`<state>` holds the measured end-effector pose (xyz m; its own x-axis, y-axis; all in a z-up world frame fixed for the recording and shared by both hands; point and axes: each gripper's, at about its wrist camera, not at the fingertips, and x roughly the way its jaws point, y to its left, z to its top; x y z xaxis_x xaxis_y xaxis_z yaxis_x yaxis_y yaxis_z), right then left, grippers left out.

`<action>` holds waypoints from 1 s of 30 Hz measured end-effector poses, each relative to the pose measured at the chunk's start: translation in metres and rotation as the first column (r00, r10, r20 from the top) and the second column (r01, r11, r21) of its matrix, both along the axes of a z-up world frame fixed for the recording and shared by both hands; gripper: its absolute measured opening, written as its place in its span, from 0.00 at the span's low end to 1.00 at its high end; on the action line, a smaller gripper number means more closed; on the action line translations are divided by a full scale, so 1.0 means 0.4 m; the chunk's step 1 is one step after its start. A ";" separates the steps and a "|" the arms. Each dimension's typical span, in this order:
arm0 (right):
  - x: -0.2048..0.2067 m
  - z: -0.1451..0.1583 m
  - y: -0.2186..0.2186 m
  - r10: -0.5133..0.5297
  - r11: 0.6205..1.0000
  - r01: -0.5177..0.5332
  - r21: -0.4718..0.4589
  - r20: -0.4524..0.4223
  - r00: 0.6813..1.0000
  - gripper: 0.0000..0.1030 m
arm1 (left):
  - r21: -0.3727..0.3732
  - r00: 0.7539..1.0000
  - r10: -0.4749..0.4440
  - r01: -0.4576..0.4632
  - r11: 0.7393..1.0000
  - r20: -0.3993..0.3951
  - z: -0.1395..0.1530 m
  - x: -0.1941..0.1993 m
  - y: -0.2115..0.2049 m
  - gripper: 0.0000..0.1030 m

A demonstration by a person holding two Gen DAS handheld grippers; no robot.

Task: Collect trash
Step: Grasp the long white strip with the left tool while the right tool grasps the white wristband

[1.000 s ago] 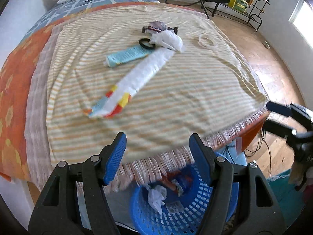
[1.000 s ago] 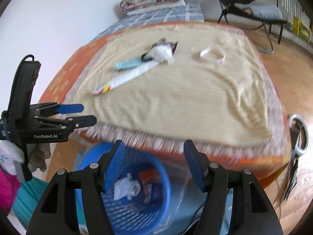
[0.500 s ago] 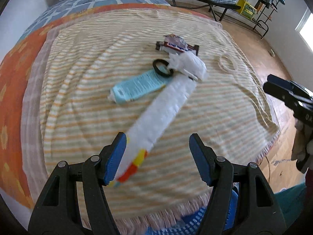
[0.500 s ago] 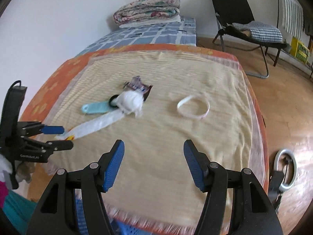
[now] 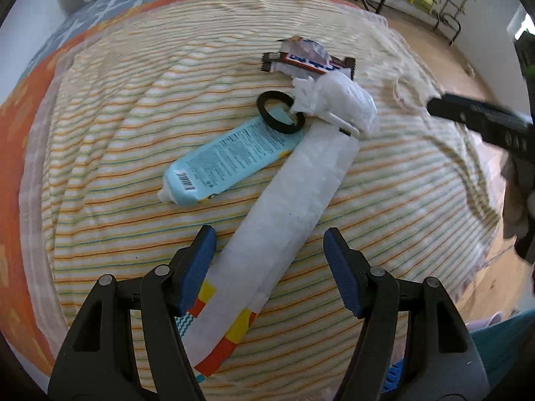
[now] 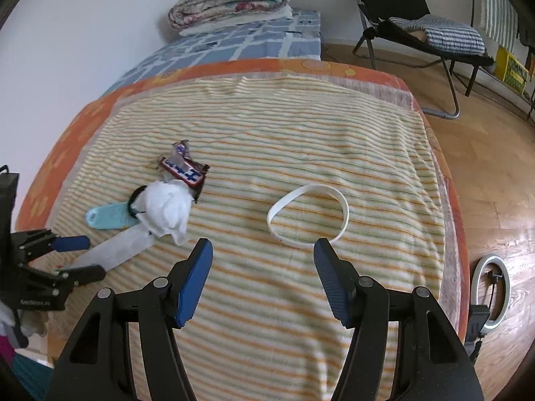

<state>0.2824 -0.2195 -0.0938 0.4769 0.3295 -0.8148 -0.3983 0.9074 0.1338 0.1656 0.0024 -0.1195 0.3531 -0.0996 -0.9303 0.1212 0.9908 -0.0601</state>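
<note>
With both your left hand-held gripper (image 5: pixel 269 250) and right hand-held gripper (image 6: pixel 262 274) open and empty, nothing is collected yet: the long white wrapper (image 5: pixel 284 207) and other trash on the bed (image 6: pixel 334 133) lie at twelve o'clock.

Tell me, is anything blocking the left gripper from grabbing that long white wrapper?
Nothing visible is. The left gripper hangs open over the long white wrapper, with only the striped blanket beneath.
</note>
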 end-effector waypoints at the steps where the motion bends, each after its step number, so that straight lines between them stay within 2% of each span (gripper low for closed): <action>1: 0.004 -0.004 0.002 -0.002 1.000 0.002 -0.004 -0.001 1.000 0.60 | -0.002 1.000 -0.006 0.006 1.000 -0.001 0.000 -0.003 -0.006 0.67; 5: 0.032 -0.023 0.002 -0.027 1.000 0.027 -0.006 -0.018 0.999 0.60 | -0.009 0.999 -0.035 0.035 0.999 -0.011 0.002 -0.015 -0.036 0.66; 7: 0.042 -0.029 0.003 -0.034 0.999 0.034 -0.016 -0.015 0.999 0.60 | 0.028 0.999 -0.046 0.046 0.999 -0.008 -0.001 -0.020 -0.052 0.54; 9: 0.048 -0.036 0.008 -0.037 0.999 0.036 -0.026 -0.015 0.999 0.60 | 0.065 0.998 -0.055 0.055 0.996 0.002 -0.003 -0.022 -0.064 0.48; 10: 0.051 -0.041 0.012 -0.034 0.999 0.033 -0.029 -0.018 0.999 0.60 | 0.065 0.998 -0.057 0.057 0.996 0.005 -0.002 -0.022 -0.066 0.41; 14: 0.052 -0.058 0.033 -0.006 0.998 0.004 -0.061 -0.026 1.000 0.60 | 0.061 0.999 -0.044 0.043 0.997 0.010 0.001 -0.018 -0.060 0.33; 18: 0.038 -0.084 0.054 0.018 0.988 -0.021 -0.150 -0.024 1.000 0.59 | 0.077 0.999 -0.039 0.038 0.996 0.011 0.007 -0.027 -0.054 0.25; 21: 0.031 -0.085 0.052 0.026 0.989 -0.030 -0.145 -0.026 0.999 0.34 | 0.077 0.999 -0.038 0.037 0.996 0.014 0.012 -0.036 -0.055 0.21; 22: 0.031 -0.081 0.047 0.016 0.990 -0.020 -0.143 -0.030 0.999 0.16 | 0.077 0.999 -0.036 0.035 0.996 0.015 0.014 -0.040 -0.054 0.20; 23: 0.031 -0.078 0.043 0.011 0.991 -0.016 -0.135 -0.034 0.999 0.06 | 0.074 0.999 -0.035 0.034 0.997 0.016 0.016 -0.044 -0.053 0.19; 30: 0.006 -0.039 0.031 0.003 0.994 -0.003 -0.111 0.003 1.000 0.03 | 0.068 0.999 -0.032 0.030 0.997 0.030 0.035 -0.080 -0.043 0.17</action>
